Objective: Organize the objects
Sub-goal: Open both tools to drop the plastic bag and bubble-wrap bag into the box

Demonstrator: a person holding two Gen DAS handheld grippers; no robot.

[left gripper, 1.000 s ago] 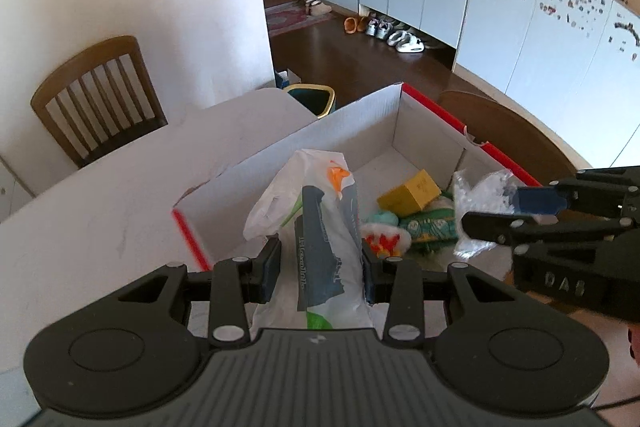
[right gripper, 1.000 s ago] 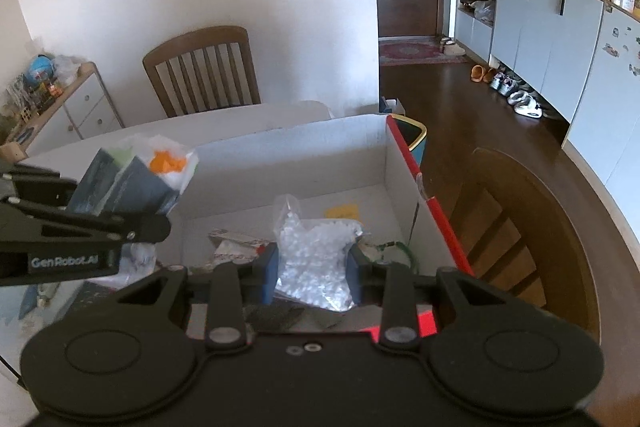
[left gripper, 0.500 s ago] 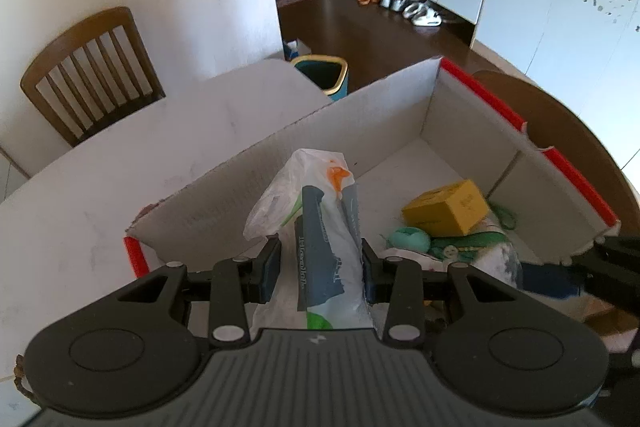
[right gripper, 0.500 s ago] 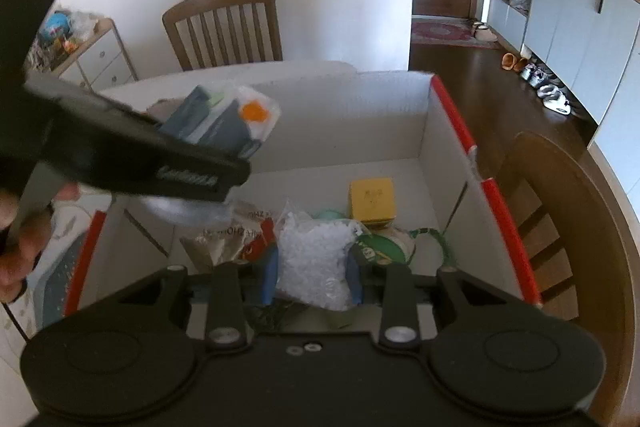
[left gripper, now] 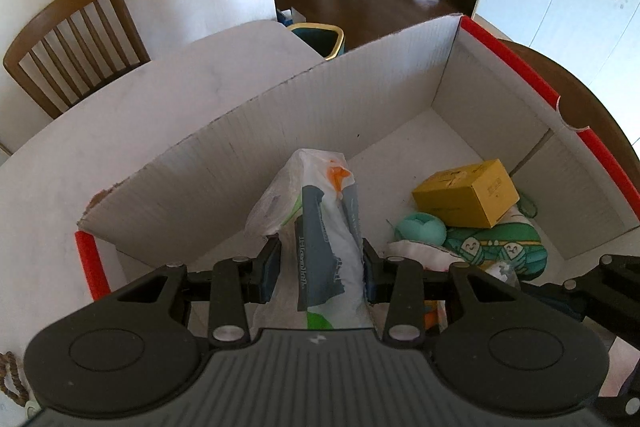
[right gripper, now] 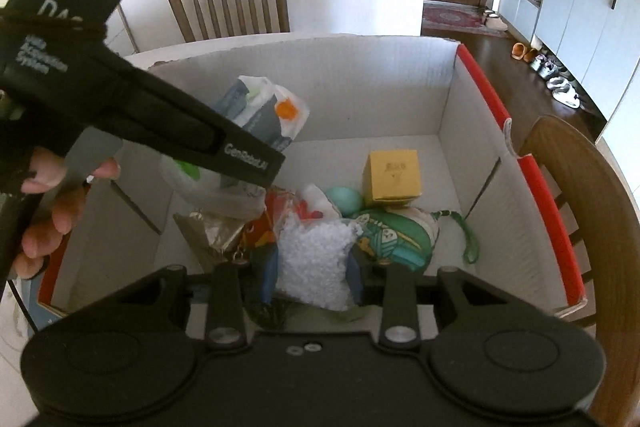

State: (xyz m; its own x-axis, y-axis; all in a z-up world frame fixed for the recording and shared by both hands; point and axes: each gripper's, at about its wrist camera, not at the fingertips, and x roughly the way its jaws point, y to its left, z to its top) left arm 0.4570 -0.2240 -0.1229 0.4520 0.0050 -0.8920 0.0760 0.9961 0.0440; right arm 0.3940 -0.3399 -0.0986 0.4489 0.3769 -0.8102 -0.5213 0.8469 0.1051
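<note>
Lowered into the cardboard box (left gripper: 360, 99), left gripper (left gripper: 322, 267) easing off soft, crinkly tissue pack (left gripper: 320, 227), right gripper (right gripper: 312, 273) loosening around light, squashy bubble-wrap bag (right gripper: 316, 263).

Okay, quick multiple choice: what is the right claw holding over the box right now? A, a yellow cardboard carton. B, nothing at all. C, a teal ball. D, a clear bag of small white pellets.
D: in the right wrist view the right claw has the clear bag of white pellets pinched between its pads, while the yellow carton and teal ball lie on the floor of the cardboard box.
</note>
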